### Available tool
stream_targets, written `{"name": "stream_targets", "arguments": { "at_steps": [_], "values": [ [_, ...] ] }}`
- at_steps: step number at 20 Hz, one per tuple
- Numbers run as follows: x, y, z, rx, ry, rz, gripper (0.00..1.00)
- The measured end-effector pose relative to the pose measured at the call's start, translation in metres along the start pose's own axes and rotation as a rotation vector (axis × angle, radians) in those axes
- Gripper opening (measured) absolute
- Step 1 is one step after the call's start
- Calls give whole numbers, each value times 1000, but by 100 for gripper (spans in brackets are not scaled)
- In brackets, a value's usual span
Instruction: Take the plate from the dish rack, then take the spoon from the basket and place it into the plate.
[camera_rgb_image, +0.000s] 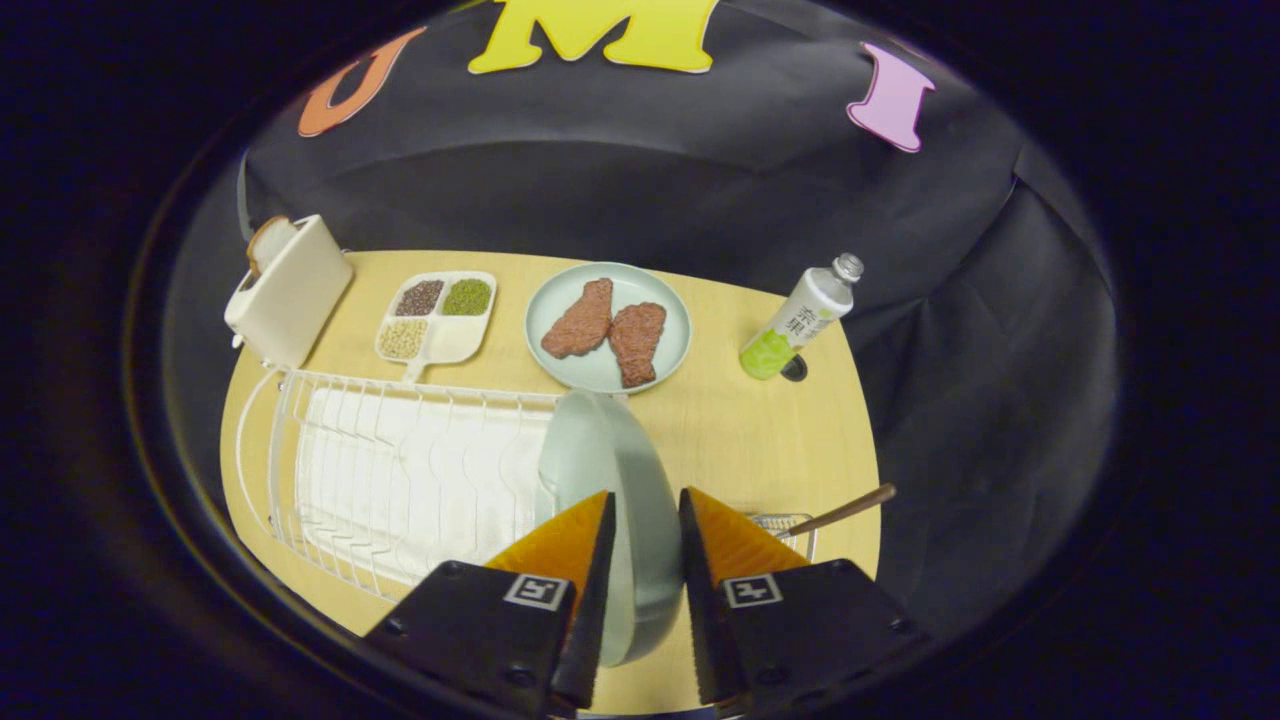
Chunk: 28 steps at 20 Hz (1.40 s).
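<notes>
Presently the tool (645, 505) at the bottom centre of the frame has its two fingers closed on the plate (612, 470), one finger pressing each face. That plate stands on edge at the right end of the rack (390, 470), which fills the lower left of the table (740, 430). Right of the fingers, the spoon (845, 510) sticks out of the basket (785, 522), handle pointing up and right. At upper centre a second plate (560, 290) carries two pieces of meat (605, 325). Left of it lies a divided tray (437, 318) of grains, and further left a toaster (288, 290) with bread in its slot. At upper right a bottle (800, 318) stands tilted.
</notes>
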<state>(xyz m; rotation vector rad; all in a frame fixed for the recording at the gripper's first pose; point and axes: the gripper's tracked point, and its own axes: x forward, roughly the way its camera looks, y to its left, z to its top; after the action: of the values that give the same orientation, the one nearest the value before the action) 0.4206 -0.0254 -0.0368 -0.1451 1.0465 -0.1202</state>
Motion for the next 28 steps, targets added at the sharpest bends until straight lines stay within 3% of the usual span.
{"name": "stream_targets", "arguments": {
  "at_steps": [1, 3, 6, 13, 20, 24, 28],
  "values": [
    [-2, 1, -1, -2, -3, -18, 29],
    [-12, 2, -1, -19, -15, -67, 27],
    [-26, -7, -2, -53, -41, -206, 25],
    [-72, -7, -4, -39, -137, -324, 23],
    [-122, -4, -31, -56, -210, -303, 23],
    [-145, 5, -67, -67, -253, -221, 23],
    [-154, 26, -120, -36, -267, -66, 23]
  ]
}}
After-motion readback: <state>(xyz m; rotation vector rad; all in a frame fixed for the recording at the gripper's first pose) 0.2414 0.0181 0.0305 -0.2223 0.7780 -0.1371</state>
